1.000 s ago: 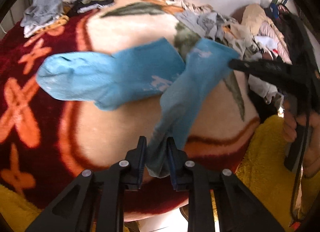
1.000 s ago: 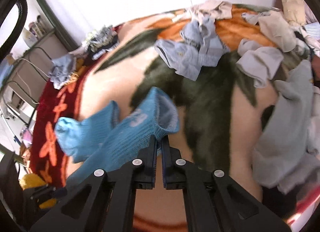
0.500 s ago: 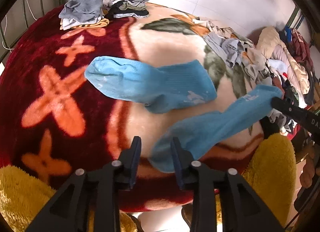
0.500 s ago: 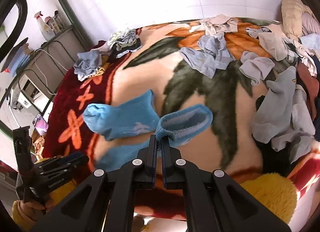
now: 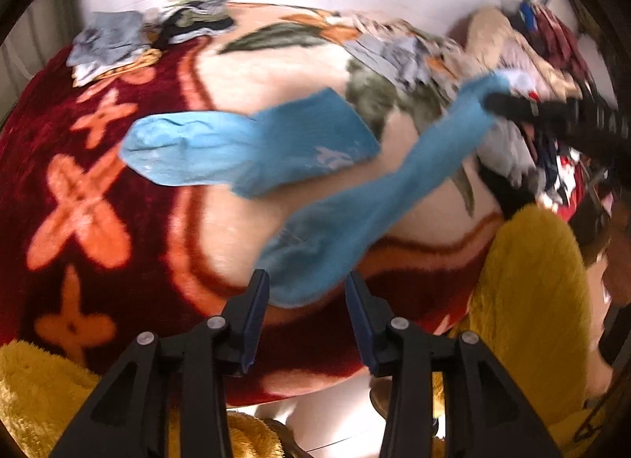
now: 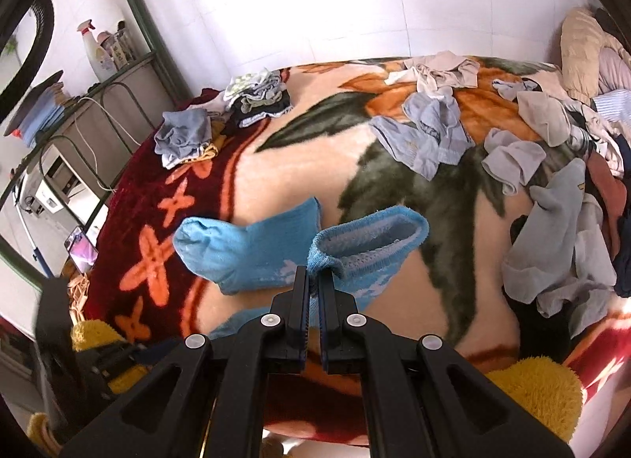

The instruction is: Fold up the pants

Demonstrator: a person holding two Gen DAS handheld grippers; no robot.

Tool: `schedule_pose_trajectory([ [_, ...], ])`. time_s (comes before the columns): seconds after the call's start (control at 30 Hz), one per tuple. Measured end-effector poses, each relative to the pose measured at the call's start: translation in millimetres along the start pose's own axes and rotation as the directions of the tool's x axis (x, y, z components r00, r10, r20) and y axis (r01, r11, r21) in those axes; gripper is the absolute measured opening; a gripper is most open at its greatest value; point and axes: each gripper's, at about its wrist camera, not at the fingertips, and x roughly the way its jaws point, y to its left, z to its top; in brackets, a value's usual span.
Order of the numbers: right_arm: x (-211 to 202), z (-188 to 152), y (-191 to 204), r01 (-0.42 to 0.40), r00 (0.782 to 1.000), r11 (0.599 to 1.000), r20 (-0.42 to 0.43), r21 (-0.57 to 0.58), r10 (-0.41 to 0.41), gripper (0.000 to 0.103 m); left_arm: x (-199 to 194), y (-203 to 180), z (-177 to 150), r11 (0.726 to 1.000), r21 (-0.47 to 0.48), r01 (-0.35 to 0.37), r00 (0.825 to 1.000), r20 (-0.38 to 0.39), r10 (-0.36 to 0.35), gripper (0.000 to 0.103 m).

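Note:
Two blue socks, no pants, show on the patterned blanket [image 6: 299,158]. One blue sock [image 5: 244,146] [image 6: 244,253] lies flat. The second blue sock [image 5: 394,189] [image 6: 370,237] stretches from its toe up to its cuff. My right gripper [image 6: 311,280] [image 5: 493,103] is shut on that cuff and holds it above the blanket. My left gripper [image 5: 307,288] has its jaws opening. The sock's toe sits loose between them, with the pads off it. In the right wrist view the left gripper [image 6: 118,355] is a blurred shape at lower left.
Folded clothes piles [image 6: 256,99] and a grey bundle [image 6: 185,134] sit at the blanket's far left. A heap of loose socks and garments [image 6: 552,221] covers the right side. Yellow plush [image 6: 532,387] edges the near side. A shelf with bottles [image 6: 98,51] stands left.
My left jaws have spread and released the sock's toe. My right gripper has lifted the cuff up and away, drawing the sock out long beside the flat one.

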Motion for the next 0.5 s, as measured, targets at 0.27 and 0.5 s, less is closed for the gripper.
schedule_pose_trajectory([
  [0.27,-2.0,3.8,2.1,0.006,1.000,1.000,0.015,-0.004,-0.006,0.005,44.1,-16.0,-1.5,0.995,0.092,-0.043,0.995,-0.084,0.051,0.049],
  [0.5,0.7,0.9,-2.0,0.017,1.000,1.000,0.018,-0.011,-0.017,0.005,36.1,-14.6,-1.9,0.986,0.113,-0.122,0.993,0.005,0.122,0.016],
])
